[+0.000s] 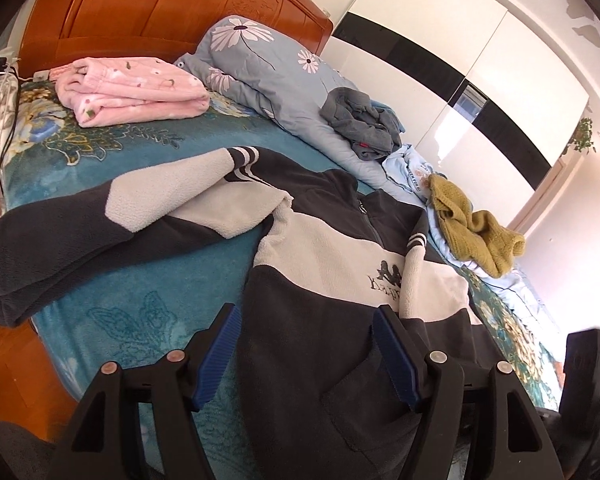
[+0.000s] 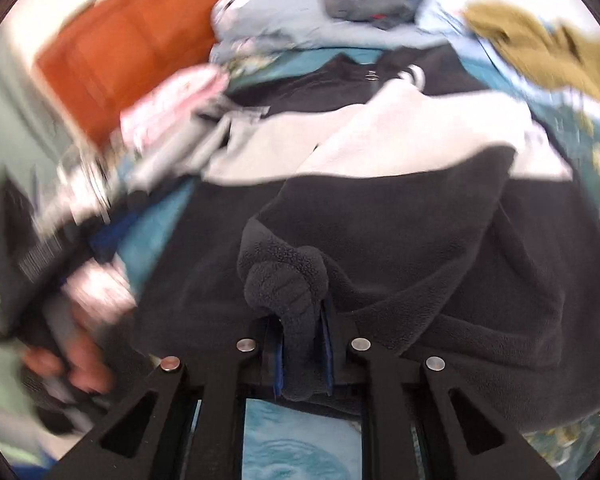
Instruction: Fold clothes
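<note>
You are in a home bedroom. A bed with a carved orange-brown wooden headboard [image 1: 172,4] fills the view, spread with a teal floral blanket [image 1: 100,160]. A blue-grey quilt [image 1: 268,68] with white daisies lies bunched against the headboard, beside a folded pink blanket [image 1: 132,88]. Loose clothes sit in heaps along the far side: a grey one [image 1: 360,120] and a mustard knit [image 1: 472,228]. Behind the bed stands a tall glossy white wardrobe [image 1: 460,64] with a black band across its sliding doors.
</note>
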`<state>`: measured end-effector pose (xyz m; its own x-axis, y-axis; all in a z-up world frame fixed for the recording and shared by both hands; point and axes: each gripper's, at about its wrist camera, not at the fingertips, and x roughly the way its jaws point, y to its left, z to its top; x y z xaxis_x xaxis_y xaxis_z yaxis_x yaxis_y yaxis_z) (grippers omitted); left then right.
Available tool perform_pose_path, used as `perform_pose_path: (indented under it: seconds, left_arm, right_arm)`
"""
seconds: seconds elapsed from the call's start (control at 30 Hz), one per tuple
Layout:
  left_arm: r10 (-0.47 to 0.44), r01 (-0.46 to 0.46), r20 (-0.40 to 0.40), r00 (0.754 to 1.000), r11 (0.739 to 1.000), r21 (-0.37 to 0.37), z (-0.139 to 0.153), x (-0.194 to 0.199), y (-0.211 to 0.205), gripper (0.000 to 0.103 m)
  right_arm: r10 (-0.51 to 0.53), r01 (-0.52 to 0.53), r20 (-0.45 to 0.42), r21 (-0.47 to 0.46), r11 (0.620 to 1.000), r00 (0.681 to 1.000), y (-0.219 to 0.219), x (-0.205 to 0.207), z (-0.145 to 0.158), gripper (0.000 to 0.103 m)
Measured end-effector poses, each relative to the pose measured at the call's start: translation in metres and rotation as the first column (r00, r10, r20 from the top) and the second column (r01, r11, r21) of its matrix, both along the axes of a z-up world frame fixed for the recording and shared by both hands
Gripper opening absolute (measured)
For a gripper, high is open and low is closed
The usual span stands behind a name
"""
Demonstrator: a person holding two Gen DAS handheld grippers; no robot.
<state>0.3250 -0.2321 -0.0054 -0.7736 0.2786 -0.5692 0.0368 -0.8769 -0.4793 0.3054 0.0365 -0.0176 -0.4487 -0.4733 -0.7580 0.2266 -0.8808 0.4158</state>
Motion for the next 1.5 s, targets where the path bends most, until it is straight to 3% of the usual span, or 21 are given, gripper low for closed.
perform_pose_path:
  seconds: [0.1, 0.3, 0.43, 0.57, 0.73, 0.9, 0.97, 1.07, 1.17, 1.3, 1.4, 1.5]
  left_arm:
    - [-0.019, 0.019, 0.005, 1.000, 1.000, 0.007, -0.001, -0.004, 0.002, 0.072]
    - [-0.038, 0.039, 0.036, 0.999, 0.999, -0.009, -0.007, -0.013, 0.009, 0.072]
    - [-0.016, 0.018, 0.053, 0.998, 0.999, -0.044, -0.009, -0.021, 0.010, 0.072]
    - [0.015, -0.011, 0.059, 0.998, 0.997, -0.074, -0.004, -0.031, 0.007, 0.072]
    - [0.031, -0.023, 0.072, 0.997, 0.995, -0.096, 0.001, -0.050, 0.005, 0.072]
    - [0.036, -0.024, 0.087, 0.996, 0.991, -0.133, 0.002, -0.069, 0.006, 0.072]
    - [0.037, -0.024, 0.094, 0.995, 0.990, -0.136, 0.002, -0.075, 0.003, 0.072]
    - [0.042, -0.027, 0.096, 0.995, 0.988, -0.151, 0.005, -0.078, -0.007, 0.072]
    - [0.058, -0.039, 0.091, 0.994, 0.979, -0.198, 0.013, -0.079, -0.025, 0.072]
    - [0.092, -0.067, 0.099, 0.991, 0.970, -0.234, 0.022, -0.076, -0.065, 0.073]
    - [0.119, -0.084, 0.140, 0.983, 0.969, -0.230, 0.020, -0.070, -0.098, 0.073]
    - [0.105, -0.064, 0.191, 0.976, 0.976, -0.210, 0.011, -0.067, -0.122, 0.073]
  right_arm:
    - [-0.113, 0.110, -0.053, -0.049, 0.993, 0.992, 0.037, -0.008, 0.029, 0.015]
    - [-0.288, 0.307, -0.235, 0.046, 0.951, 0.928, 0.113, -0.040, 0.105, 0.015]
    - [-0.390, 0.449, -0.356, 0.101, 0.888, 0.850, 0.172, -0.076, 0.148, 0.014]
    - [-0.515, 0.600, -0.419, 0.094, 0.794, 0.747, 0.238, -0.112, 0.172, 0.014]
    - [-0.673, 0.765, -0.411, 0.103, 0.636, 0.615, 0.320, -0.147, 0.166, 0.014]
    - [-0.833, 0.863, -0.236, 0.064, 0.501, 0.501, 0.391, -0.167, 0.116, 0.014]
    - [-0.866, 0.880, -0.158, 0.055, 0.473, 0.475, 0.408, -0.171, 0.092, 0.014]
    - [-0.879, 0.882, -0.081, 0.008, 0.471, 0.470, 0.413, -0.168, 0.068, 0.014]
    - [-0.872, 0.873, -0.085, -0.038, 0.486, 0.482, 0.404, -0.157, 0.068, 0.018]
    - [-0.868, 0.874, -0.162, -0.053, 0.483, 0.470, 0.388, -0.133, 0.086, 0.050]
    - [-0.829, 0.853, -0.250, -0.021, 0.521, 0.500, 0.369, -0.110, 0.098, 0.050]
    - [-0.785, 0.811, -0.255, 0.000, 0.584, 0.565, 0.347, -0.093, 0.091, 0.051]
